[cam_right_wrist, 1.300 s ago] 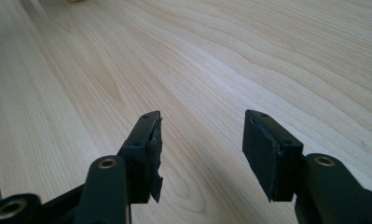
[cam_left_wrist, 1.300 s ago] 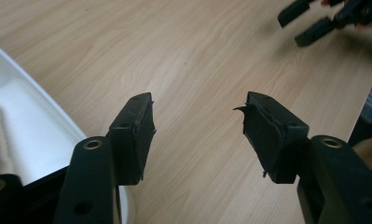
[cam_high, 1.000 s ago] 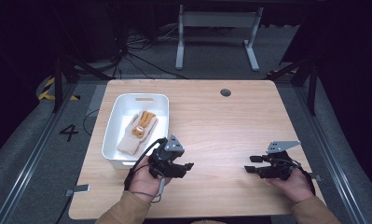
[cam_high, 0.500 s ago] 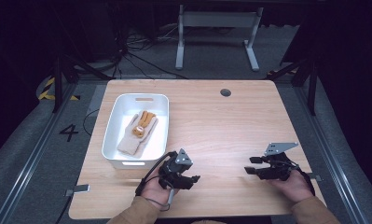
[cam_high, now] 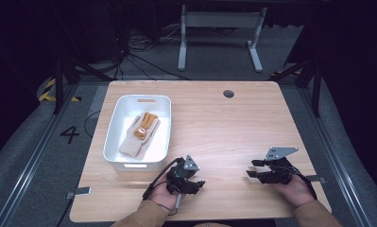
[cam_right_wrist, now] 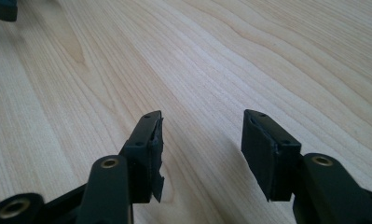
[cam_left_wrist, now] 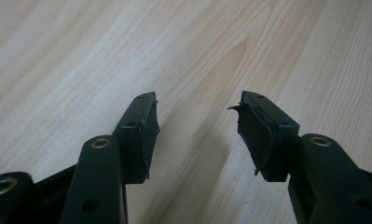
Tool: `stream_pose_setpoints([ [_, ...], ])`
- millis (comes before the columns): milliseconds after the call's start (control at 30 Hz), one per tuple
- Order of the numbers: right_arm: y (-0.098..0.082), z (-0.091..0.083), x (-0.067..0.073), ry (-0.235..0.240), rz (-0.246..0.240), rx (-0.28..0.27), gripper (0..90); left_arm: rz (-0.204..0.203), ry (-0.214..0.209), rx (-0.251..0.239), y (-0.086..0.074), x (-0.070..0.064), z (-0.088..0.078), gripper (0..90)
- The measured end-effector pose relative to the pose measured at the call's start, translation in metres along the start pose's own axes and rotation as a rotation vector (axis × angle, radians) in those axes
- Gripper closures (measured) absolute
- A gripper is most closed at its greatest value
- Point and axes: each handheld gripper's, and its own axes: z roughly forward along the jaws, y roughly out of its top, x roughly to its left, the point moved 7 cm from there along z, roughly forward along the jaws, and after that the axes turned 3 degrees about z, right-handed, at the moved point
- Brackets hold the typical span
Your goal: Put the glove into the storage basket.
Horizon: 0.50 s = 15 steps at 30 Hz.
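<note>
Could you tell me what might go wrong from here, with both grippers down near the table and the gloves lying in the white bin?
1. The left gripper sits low beside the white bin, jaws open and empty; a careless swing could knock the bin's near wall.
2. The gloves lie overlapped, so a pinch might lift both or catch only loose fabric.
3. The left gripper's pads look frayed at the edges, which may weaken a grip on soft knit.

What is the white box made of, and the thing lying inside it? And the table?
The white box looks like smooth moulded plastic: rounded corners, slight sheen, cut-out handle slot. The thing inside looks like soft knitted fabric, beige and orange-brown, lying limp and creased; possibly gloves or socks. The table shows wood grain with a matte finish, whether solid wood or laminate I cannot tell.
</note>
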Motion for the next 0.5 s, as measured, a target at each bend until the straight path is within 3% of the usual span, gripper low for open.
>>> stream_pose_setpoints([
  [233, -0.0023, 0.0006, 0.0021, -0.002, -0.002, -0.003, 49.2, 0.024, 0.006, 0.018, -0.0029, 0.0011, 0.005, 47.2],
  [400, -0.003, -0.0008, 0.0025, -0.004, -0.002, -0.009, 48.6, 0.039, 0.012, 0.005, -0.0003, 0.0, 0.0042, 46.7],
  [500, -0.0019, -0.0019, 0.0016, -0.011, 0.002, -0.019, 47.9, 0.034, 0.022, 0.008, -0.0021, 0.0019, 0.003, 46.2],
])
